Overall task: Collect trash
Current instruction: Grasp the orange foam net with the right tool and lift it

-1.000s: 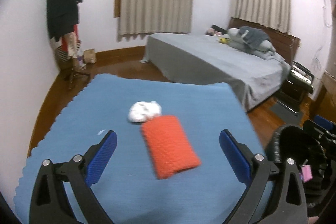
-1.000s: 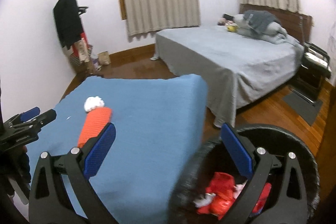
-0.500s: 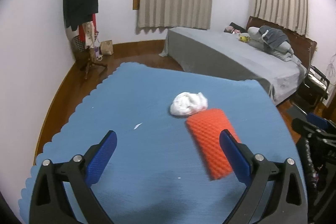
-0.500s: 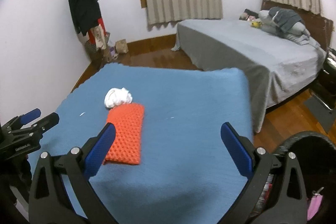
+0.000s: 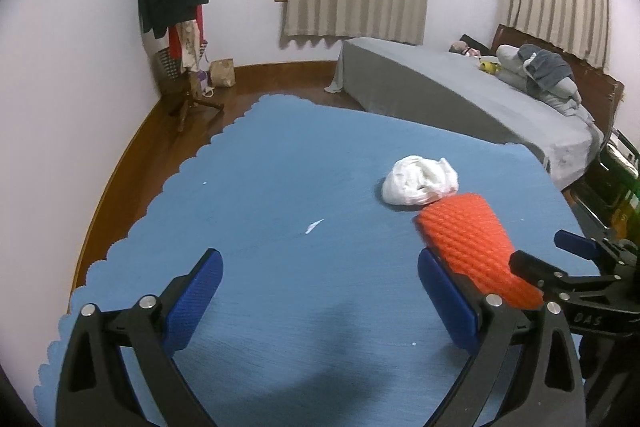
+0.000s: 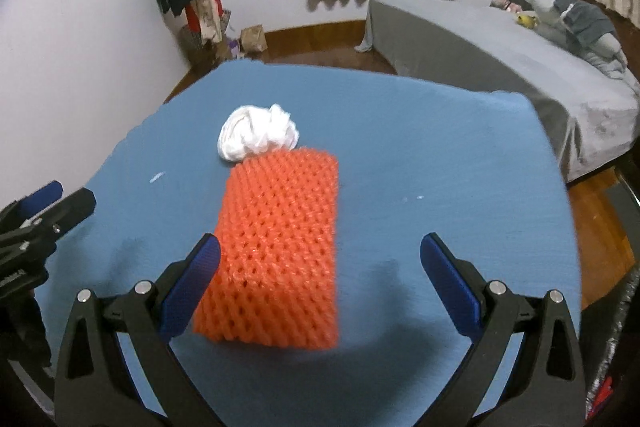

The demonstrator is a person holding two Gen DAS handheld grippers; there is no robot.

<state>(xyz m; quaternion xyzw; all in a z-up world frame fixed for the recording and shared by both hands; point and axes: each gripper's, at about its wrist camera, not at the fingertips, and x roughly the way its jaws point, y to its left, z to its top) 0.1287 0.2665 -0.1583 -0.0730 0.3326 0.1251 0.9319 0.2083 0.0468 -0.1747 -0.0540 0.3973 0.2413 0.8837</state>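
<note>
Two trash pieces are lying touching on the blue scalloped tablecloth [image 5: 260, 187]: one orange foam-mesh sleeve [image 6: 276, 247], one crumpled white tissue wad [image 6: 258, 137] beyond. Left gripper [image 5: 320, 297] and right gripper [image 6: 320, 279] are hovering with fingers spread, empty.

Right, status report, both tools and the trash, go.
Left tool open, empty, over blue table mat. Right tool open, empty, lined up on orange foam net sleeve. Crumpled white tissue wad touching its far end. Nothing in the way.

A foam net sleeve [image 6: 276, 247] is laid flat on the table cloth [image 6: 440, 147], with a crumpled tissue [image 6: 258, 137] touching its far end. A paper scrap [image 5: 314, 226] is set apart, left of both.
</note>
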